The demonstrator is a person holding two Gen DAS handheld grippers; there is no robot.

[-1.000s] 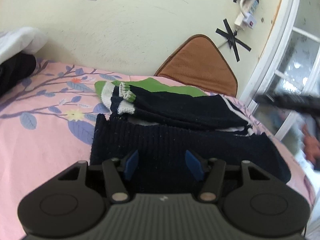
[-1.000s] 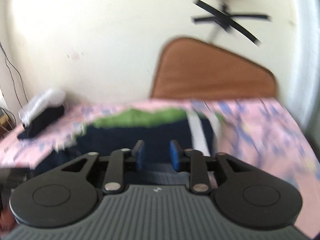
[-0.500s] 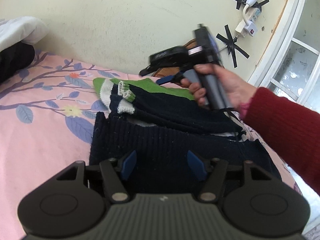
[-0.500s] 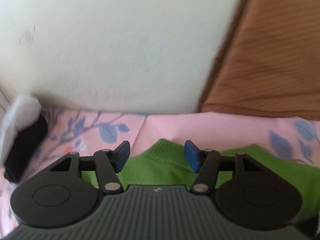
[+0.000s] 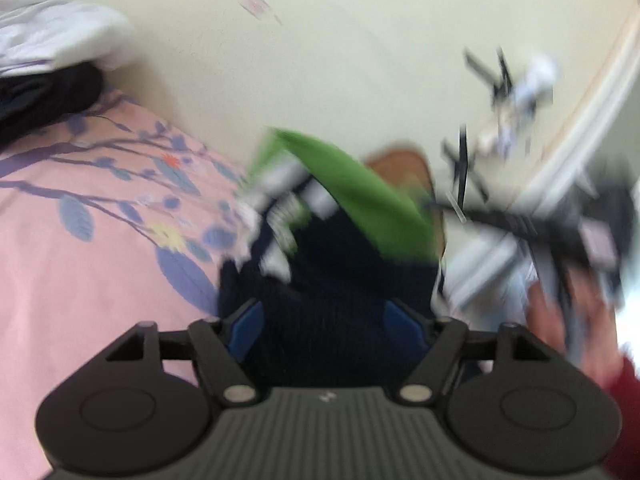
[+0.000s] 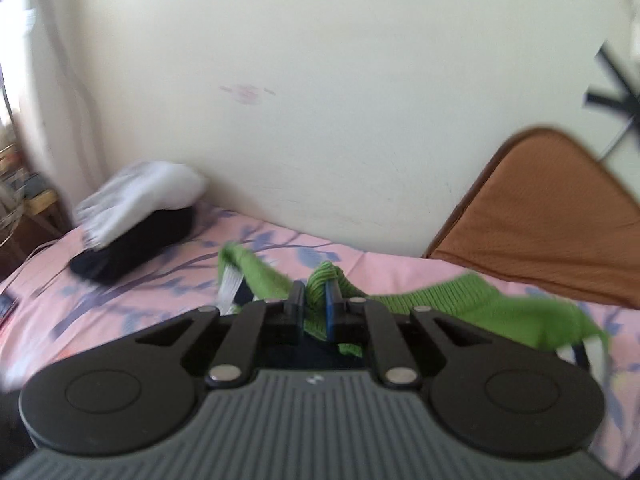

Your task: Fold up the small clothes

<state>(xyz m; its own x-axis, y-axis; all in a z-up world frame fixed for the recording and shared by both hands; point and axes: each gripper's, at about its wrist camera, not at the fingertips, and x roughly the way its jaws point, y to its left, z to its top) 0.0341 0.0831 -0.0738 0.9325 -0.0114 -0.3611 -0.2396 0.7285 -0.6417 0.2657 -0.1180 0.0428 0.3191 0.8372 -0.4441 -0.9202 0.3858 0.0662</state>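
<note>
A knit sweater, navy [image 5: 332,288] with a green top part [image 5: 360,196] and white stripes, lies on the pink floral bedsheet [image 5: 80,280]. My right gripper [image 6: 314,305] is closing its jaws, and they pinch a bunched fold of the green knit [image 6: 472,300], which is stretched up off the bed. In the left wrist view the right gripper [image 5: 560,232] is a blur at the right, held by a hand [image 5: 560,320] in a red sleeve. My left gripper [image 5: 324,326] hovers low over the navy body. Its jaws are opening, its pads clear of the cloth.
A stack of folded white and black clothes [image 6: 136,216] sits at the far left by the wall. A brown cushion [image 6: 552,220] leans against the wall behind the sweater. A taped power strip [image 5: 520,92] and a window frame are at the right.
The right gripper went from open over the green knit to shut on it and pulled it up and back. The green part rose off the navy. The left jaws spread wider and the gripper rolled.
</note>
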